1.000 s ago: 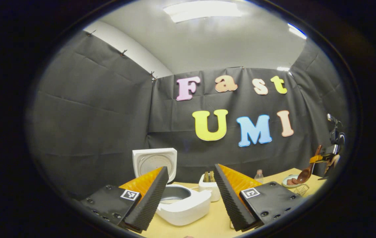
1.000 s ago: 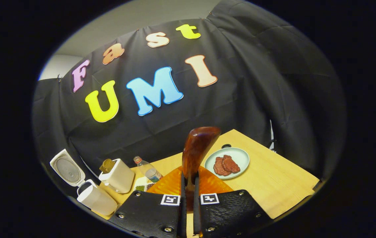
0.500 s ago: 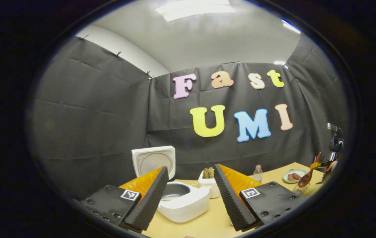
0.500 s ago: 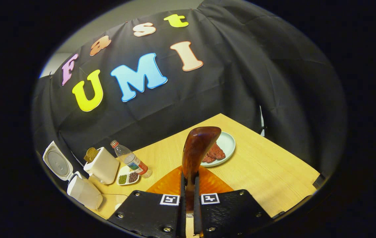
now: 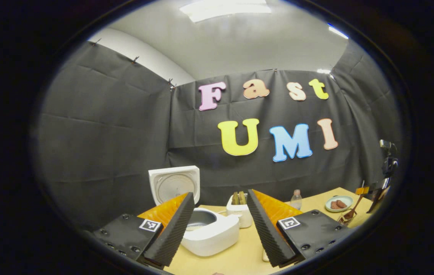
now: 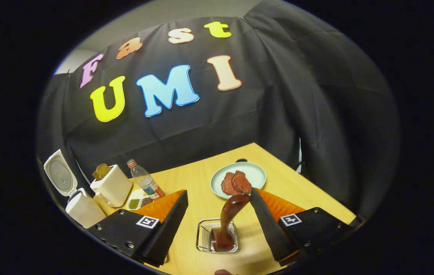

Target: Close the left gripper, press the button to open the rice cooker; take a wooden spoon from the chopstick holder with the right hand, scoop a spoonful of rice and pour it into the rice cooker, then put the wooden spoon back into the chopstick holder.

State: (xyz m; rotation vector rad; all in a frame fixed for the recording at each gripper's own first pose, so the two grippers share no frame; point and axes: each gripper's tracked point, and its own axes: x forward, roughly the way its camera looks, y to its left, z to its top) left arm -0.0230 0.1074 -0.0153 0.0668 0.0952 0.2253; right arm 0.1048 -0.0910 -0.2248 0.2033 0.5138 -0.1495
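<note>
Spoon of dark glossy wood standing in the wire chopstick holder, bowl end down, handle leaning up and to the right, its top just beside the inner face of the right-hand finger; whether touching it, cannot tell. Right gripper spread wide, one finger on either side of the holder, gripping nothing. Holder on the pale wooden table, near its front. Behind it, pale green plate with two reddish-brown slices of meat. Off to the left, clear plastic bottle with a red cap, a small divided dish of green and dark grains at its foot, then a cream toaster with bread sticking out of the top. White rice cooker at the far left edge, lid swung up. From the left gripper view, left gripper likewise spread wide and empty, hovering over the table with the rice cooker between and beyond the fingers, lid upright and the grey inner pot exposed. Toaster just behind the cooker, bottle farther right, plate well off to the right. Right gripper small at the far right edge, above the spoon standing in the holder.
</note>
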